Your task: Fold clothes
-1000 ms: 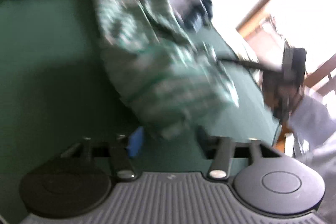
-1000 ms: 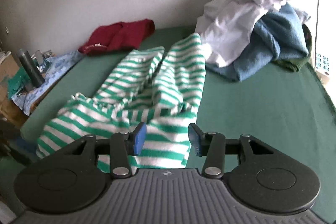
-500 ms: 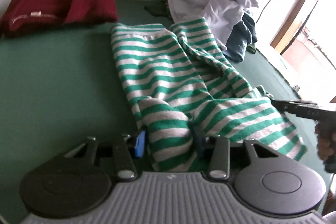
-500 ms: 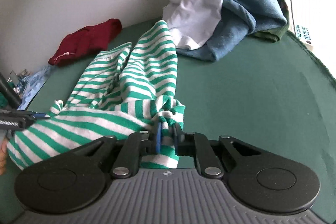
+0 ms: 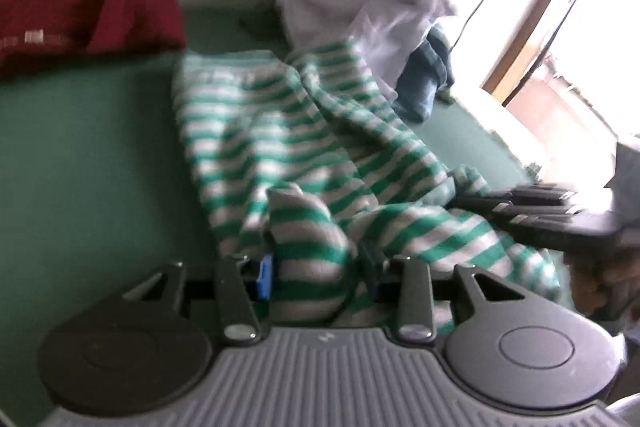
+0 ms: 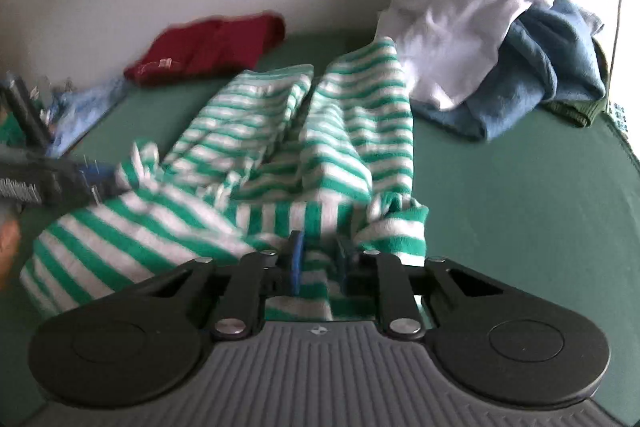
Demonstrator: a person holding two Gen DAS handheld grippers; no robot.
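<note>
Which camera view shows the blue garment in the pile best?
The right wrist view: the blue garment lies there sharp and mostly uncovered under the white clothes. In the left wrist view only a small, dark, blurred part shows behind the striped garment.

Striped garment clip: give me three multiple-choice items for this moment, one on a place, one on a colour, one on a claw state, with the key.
1. Where does the red garment lie?
A. at the far edge of the green surface by the wall
B. on top of the white and blue pile
C. between the claws

2. What colours are the garment's stripes?
A. red and white
B. green and white
C. blue and grey

3. What is the right claw doing?
A. hanging open above bare surface
B. shut on the blue garment
C. shut on the striped garment

Key:
1 A: the red garment sits apart, against the wall.
2 B: the striped garment shows green and white bands.
3 C: the right claw has striped cloth bunched between its fingers; the left claw also has cloth between its fingers.
</note>
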